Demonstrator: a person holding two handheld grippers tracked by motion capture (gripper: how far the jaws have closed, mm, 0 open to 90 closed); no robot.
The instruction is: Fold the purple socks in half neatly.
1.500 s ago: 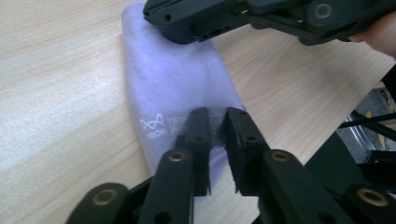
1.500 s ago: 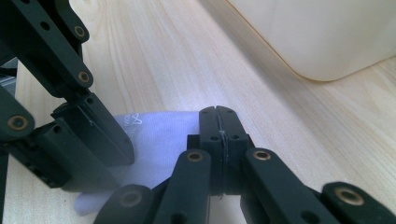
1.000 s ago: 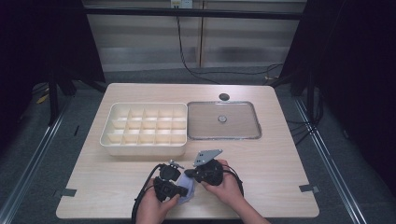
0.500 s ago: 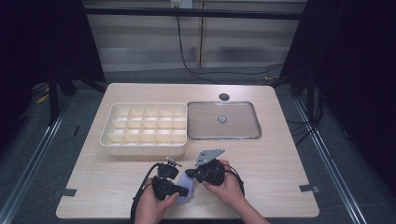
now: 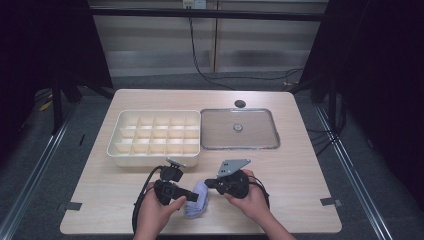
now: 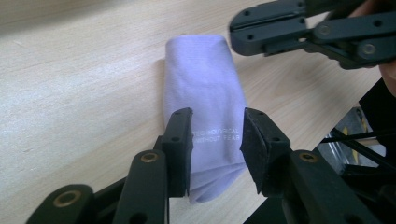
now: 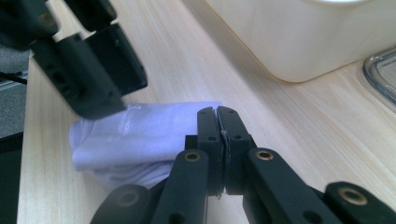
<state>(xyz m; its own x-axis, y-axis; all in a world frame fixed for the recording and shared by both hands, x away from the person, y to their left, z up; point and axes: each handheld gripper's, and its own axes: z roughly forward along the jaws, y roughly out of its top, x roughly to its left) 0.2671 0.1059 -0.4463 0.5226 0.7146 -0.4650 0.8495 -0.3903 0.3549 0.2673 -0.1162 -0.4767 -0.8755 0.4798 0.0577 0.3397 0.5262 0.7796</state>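
A folded lavender cloth (image 5: 198, 200) (image 6: 203, 93) (image 7: 140, 135) with small white lettering lies on the wooden table near its front edge. My left gripper (image 5: 195, 196) (image 6: 217, 135) reaches in from the left. Its jaws have just been opening and now stand apart on either side of the cloth's near end, not pressing it. My right gripper (image 5: 208, 183) (image 7: 218, 114) (image 6: 238, 32) comes in from the right with its jaws shut together. Its tips sit at the cloth's far edge, and I cannot tell whether a fold is pinched. The left gripper's fingers (image 7: 109, 65) show above the cloth.
A cream compartment box (image 5: 150, 156) (image 7: 289, 37) stands just beyond the hands. Next to it on the right is a clear-lidded tray (image 5: 239, 147) (image 7: 383, 77). A small black disc (image 5: 240, 104) lies at the far edge. Cables trail from both grippers.
The left gripper's jaws have parted from the cloth and the left hand has shifted slightly. The right gripper has stayed where it was, still shut.
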